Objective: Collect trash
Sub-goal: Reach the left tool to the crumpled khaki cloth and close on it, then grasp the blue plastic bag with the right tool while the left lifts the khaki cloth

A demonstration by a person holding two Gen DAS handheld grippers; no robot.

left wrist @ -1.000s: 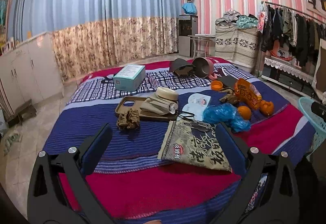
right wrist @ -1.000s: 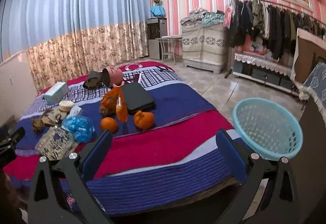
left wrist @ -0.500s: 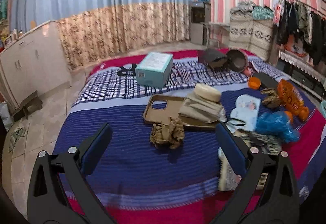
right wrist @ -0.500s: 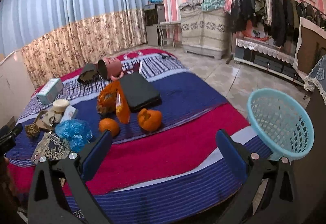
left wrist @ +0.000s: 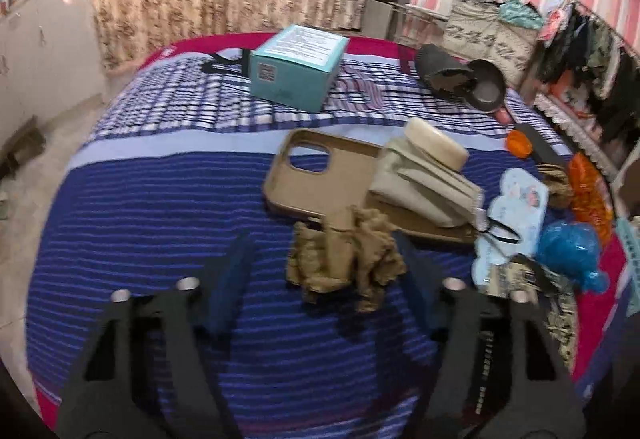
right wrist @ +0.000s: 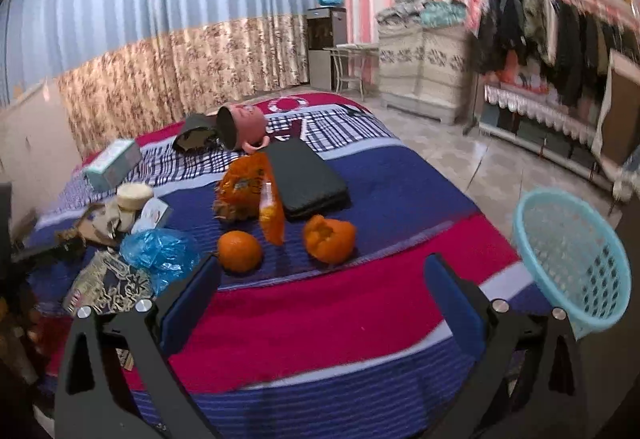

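A crumpled brown paper wad (left wrist: 344, 259) lies on the striped bedspread (left wrist: 160, 223), just beyond my open, empty left gripper (left wrist: 324, 275), whose jaws stand on either side of it. A blue plastic bag (left wrist: 572, 251) and a printed wrapper (left wrist: 560, 303) lie to the right. In the right wrist view, my open, empty right gripper (right wrist: 320, 295) hovers over the bed's near edge. Ahead lie an orange peel (right wrist: 330, 239), a whole orange (right wrist: 239, 252), an orange snack bag (right wrist: 256, 191) and the blue bag (right wrist: 160, 251). A light blue basket (right wrist: 576, 263) stands at the right.
A teal box (left wrist: 296, 67), a brown phone case (left wrist: 320, 175), a beige pouch (left wrist: 424, 183), a white card (left wrist: 516, 207) and a dark pan (left wrist: 486, 89) lie on the bed. A black case (right wrist: 306, 179) and pink pot (right wrist: 240, 127) lie farther back. Tiled floor (right wrist: 472, 167) surrounds the bed.
My left gripper has swung left and down to the brown paper wad, which now lies between its jaws. My right gripper has moved closer over the bed toward the oranges.
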